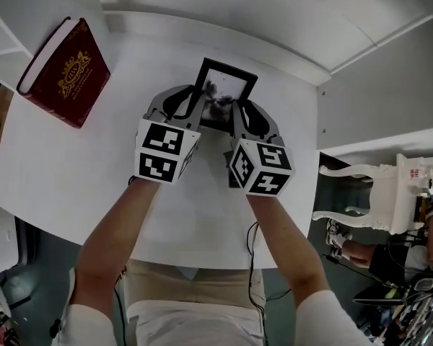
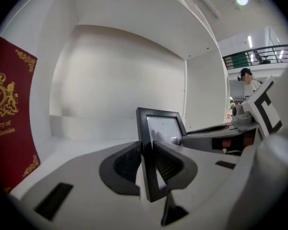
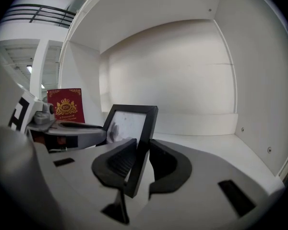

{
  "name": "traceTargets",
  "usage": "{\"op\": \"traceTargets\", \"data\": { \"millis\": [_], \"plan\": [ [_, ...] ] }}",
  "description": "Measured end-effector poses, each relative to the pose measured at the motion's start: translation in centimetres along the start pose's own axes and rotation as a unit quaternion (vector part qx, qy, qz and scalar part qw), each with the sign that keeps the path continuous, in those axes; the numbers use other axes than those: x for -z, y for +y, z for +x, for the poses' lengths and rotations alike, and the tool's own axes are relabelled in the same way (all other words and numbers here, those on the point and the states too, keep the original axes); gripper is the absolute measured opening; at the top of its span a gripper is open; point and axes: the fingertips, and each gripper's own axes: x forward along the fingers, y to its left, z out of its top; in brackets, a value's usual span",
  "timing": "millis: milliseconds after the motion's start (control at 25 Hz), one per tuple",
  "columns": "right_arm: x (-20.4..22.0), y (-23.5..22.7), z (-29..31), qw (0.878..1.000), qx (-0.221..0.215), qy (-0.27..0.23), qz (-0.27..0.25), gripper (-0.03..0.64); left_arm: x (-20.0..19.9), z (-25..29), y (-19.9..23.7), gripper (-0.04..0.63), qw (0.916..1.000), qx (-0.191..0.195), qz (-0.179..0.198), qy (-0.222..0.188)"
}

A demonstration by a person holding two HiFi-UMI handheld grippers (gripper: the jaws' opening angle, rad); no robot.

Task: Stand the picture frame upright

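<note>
A small black picture frame (image 1: 224, 91) stands steeply tilted near the far edge of the white table (image 1: 72, 171). My left gripper (image 1: 190, 107) is shut on the frame's left edge and my right gripper (image 1: 244, 114) on its right edge. In the left gripper view the pads of my left gripper (image 2: 146, 159) pinch the black border, with the frame (image 2: 161, 127) rising above them and a dark stand leg (image 2: 170, 209) below. In the right gripper view my right gripper (image 3: 143, 162) clamps the other border of the frame (image 3: 130, 123).
A dark red book with gold print (image 1: 66, 71) lies at the table's far left, also seen as the book (image 3: 66, 104) behind the left gripper. White alcove walls close in behind the table. A white chair (image 1: 375, 193) stands to the right.
</note>
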Motion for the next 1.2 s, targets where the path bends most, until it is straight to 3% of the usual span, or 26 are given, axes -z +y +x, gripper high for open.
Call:
{"op": "traceTargets", "data": {
  "millis": [360, 600, 1200],
  "plan": [
    [-3.4, -1.8, 3.6, 0.997, 0.012, -0.058, -0.043, 0.092, -3.0, 3.8, 2.0, 0.087, 0.9976, -0.021, 0.032, -0.058],
    [-5.2, -2.9, 6.4, 0.994, 0.025, -0.083, -0.071, 0.094, -4.2, 6.8, 3.6, 0.087, 0.995, -0.033, 0.069, -0.065],
    [-6.7, -5.9, 12.3, 0.985, 0.065, -0.095, -0.13, 0.097, -5.2, 12.8, 6.0, 0.087, 0.9876, -0.058, 0.115, -0.09]
  ]
}}
